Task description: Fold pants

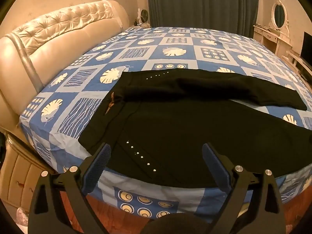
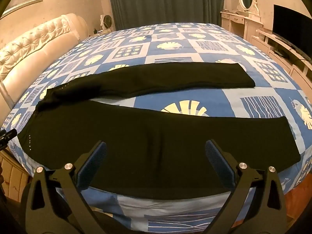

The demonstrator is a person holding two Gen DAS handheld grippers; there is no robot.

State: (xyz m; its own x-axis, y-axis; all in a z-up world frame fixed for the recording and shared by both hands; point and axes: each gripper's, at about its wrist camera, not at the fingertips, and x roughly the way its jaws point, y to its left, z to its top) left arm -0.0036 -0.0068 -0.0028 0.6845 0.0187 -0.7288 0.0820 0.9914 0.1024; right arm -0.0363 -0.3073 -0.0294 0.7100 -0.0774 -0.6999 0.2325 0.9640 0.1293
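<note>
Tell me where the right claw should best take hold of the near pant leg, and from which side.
Probably at the near pant leg cuff end, coming from the bed's near edge: it lies flat, its long edge running along that side, and the right claw, open, already hangs over it.

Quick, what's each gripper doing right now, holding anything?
Left gripper: open, empty, above the pants.
Right gripper: open, empty, above the pants.

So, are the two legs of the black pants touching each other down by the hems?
Apart. In the right wrist view, blue patterned bedsheet shows plainly between the far leg and the near leg of the black pants, widening toward the hems.
</note>
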